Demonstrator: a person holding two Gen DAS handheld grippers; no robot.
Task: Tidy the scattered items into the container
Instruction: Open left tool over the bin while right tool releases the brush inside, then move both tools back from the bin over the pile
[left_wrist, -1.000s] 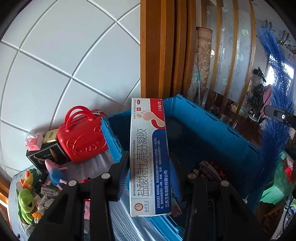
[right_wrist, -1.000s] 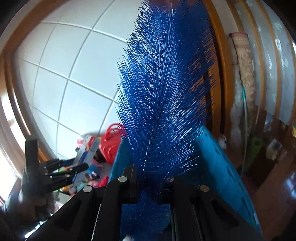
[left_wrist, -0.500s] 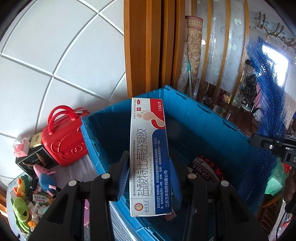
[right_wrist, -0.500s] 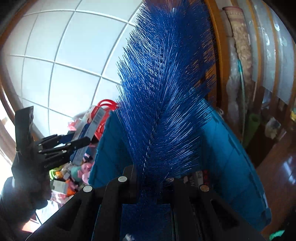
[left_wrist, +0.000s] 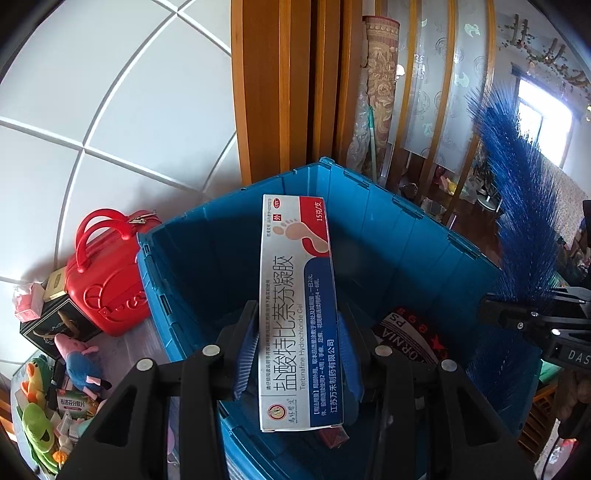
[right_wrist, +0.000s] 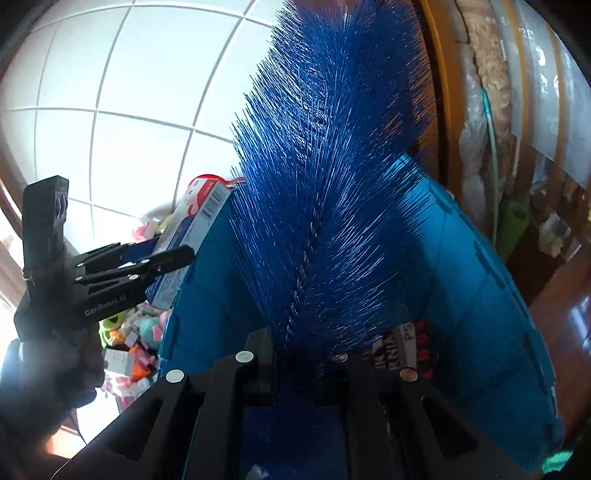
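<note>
My left gripper is shut on a long white, red and blue ointment box, held upright over the open blue crate. My right gripper is shut on the twisted wire stem of a blue bristle brush, whose bristles stand up over the same crate. In the left wrist view the brush and right gripper hang at the crate's right rim. From the right wrist view, the left gripper with the box is at the crate's left rim. A printed dark packet lies inside.
Left of the crate stand a red toy handbag, a black box, a pink plush pig, green plush toys and small cartons. A white tiled wall and a wooden door frame rise behind; dark wooden floor lies right.
Both grippers have sunk toward the crate and tipped further down. The crate's inside fills more of each view, and the brush has come closer to the right rim.
</note>
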